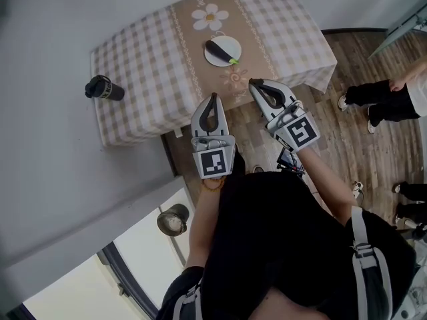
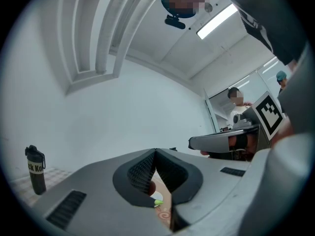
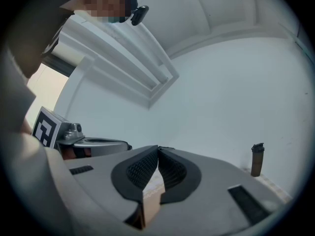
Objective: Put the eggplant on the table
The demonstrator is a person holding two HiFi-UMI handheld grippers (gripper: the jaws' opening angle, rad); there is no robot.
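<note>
While both grippers are held side by side at the near edge of the worktop (image 1: 133,59), nothing is gripped by either of them. The jaws of the left gripper (image 1: 214,99) are seen closed in its own view, the ribbed black pads meeting at the tips with nothing caught between them. The jaws of the right gripper (image 1: 253,83) are likewise pressed together and empty. Each gripper is pointed away from the person and towards the worktop, and a cube with square markers is carried at the rear of each.

The worktop is covered by a checked cloth (image 1: 293,32), and a brown runner (image 1: 190,42) printed with a white daisy (image 1: 209,17) is laid along its middle. The eggplant (image 1: 219,49) is found on a white plate (image 1: 233,43) that is set on this runner, a little beyond the jaw tips and well apart from both. It is laid diagonally, dark purple, with its green stem end turned towards the near edge. Through the gap beneath the left jaws, that green stem and a part of the plate are glimpsed.

A black bottle (image 1: 104,87) is placed near the left edge of the worktop, well apart from the plate. Wooden floor (image 1: 347,145) is seen to the right of the worktop, where the legs and shoes of other people are partly visible.
</note>
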